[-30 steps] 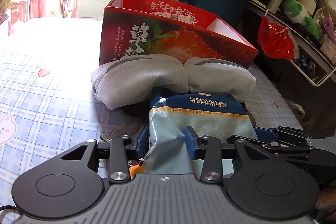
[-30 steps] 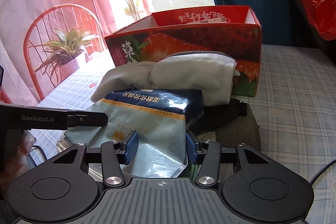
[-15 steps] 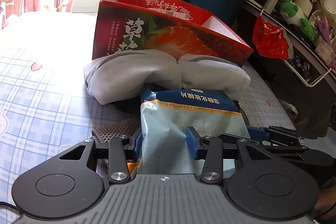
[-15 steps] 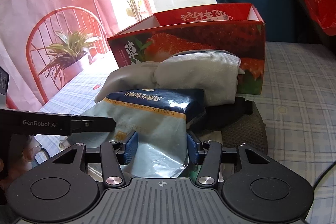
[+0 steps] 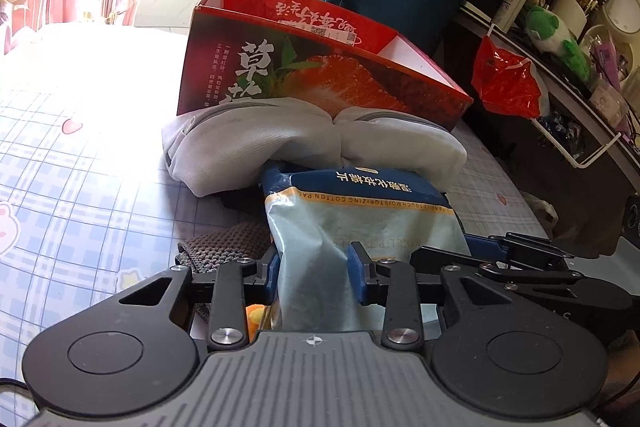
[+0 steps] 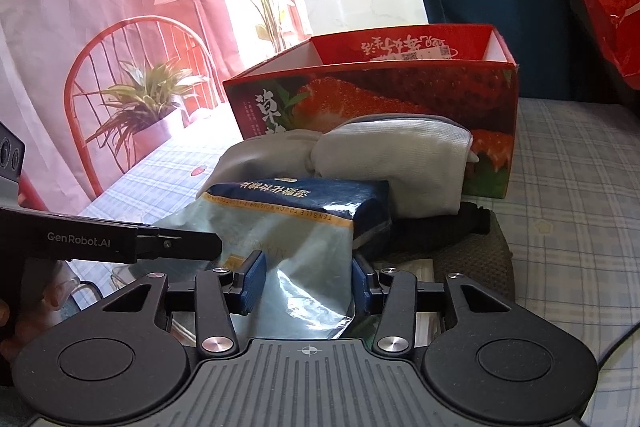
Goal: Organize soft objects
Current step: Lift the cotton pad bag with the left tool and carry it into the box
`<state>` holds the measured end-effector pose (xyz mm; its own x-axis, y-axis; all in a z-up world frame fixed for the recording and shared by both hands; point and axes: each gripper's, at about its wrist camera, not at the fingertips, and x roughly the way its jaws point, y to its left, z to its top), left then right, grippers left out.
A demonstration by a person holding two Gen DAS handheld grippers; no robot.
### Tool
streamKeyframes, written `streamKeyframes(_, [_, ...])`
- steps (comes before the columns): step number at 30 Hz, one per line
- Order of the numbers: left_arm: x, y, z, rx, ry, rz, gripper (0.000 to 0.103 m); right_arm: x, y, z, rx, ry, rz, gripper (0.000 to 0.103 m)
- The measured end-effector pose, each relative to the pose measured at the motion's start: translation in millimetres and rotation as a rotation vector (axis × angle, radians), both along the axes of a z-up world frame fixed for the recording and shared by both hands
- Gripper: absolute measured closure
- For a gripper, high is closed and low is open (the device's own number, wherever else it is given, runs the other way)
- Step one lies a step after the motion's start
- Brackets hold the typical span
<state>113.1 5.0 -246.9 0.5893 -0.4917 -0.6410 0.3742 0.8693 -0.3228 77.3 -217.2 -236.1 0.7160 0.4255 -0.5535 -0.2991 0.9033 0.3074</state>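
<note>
While both tools' jaws have just been closing on the cotton pad pack, left tool and right tool pinch its near end; its long axis points toward the strawberry box beyond the grey pouch.

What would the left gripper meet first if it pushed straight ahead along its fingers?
The left gripper already has the pale blue cotton pad pouch between its pads; beyond it probably comes the grey-white fabric bundle, though depth is unclear.

The cotton pad pack hides most of a dark cloth beneath the grey garment; its near end is cut off.
</note>
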Motion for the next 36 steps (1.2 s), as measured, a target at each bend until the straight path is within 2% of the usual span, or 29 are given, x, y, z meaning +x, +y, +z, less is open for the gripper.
streamKeyframes(5, [-0.3, 0.2, -0.7, -0.007, 0.005, -0.002, 0.068, 1.7, -0.7, -4.6, 0.003, 0.020, -0.008, 0.061])
streamKeyframes(7, [-2.1, 0.8, 2.8, -0.003, -0.005, -0.001, 0.070, 0.0, -0.6, -2.7, 0.006, 0.013, -0.003, 0.067])
streamKeyframes(11, [-6.4, 3.9, 15.8, -0.026, -0.037, -0.006, 0.071, -9.3, 0.9, 13.8, -0.002, -0.062, 0.027, 0.070])
streamKeyframes(19, [-13.0, -0.4, 66.7, -0.038, -0.195, -0.044, 0.071, -12.2, -5.1, 62.3, -0.016, -0.204, 0.037, 0.070])
streamKeyframes(22, [-4.7, -2.6, 82.9, -0.048, -0.223, -0.048, 0.071, -5.5, -9.0, 82.1, -0.024, -0.252, 0.046, 0.070])
streamKeyframes(25, [11.7, -5.4, 97.3, -0.059, -0.232, -0.052, 0.071, 13.1, -15.2, 98.6, -0.020, -0.269, 0.054, 0.070])
streamKeyframes(29, [40.3, -13.1, 115.7, -0.035, -0.260, -0.056, 0.071, 47.1, -22.4, 116.5, -0.037, -0.286, 0.069, 0.070])
streamKeyframes(36, [115.1, -27.1, 126.0, -0.043, -0.207, -0.040, 0.070, 125.6, -34.2, 128.5, -0.071, -0.255, 0.074, 0.069])
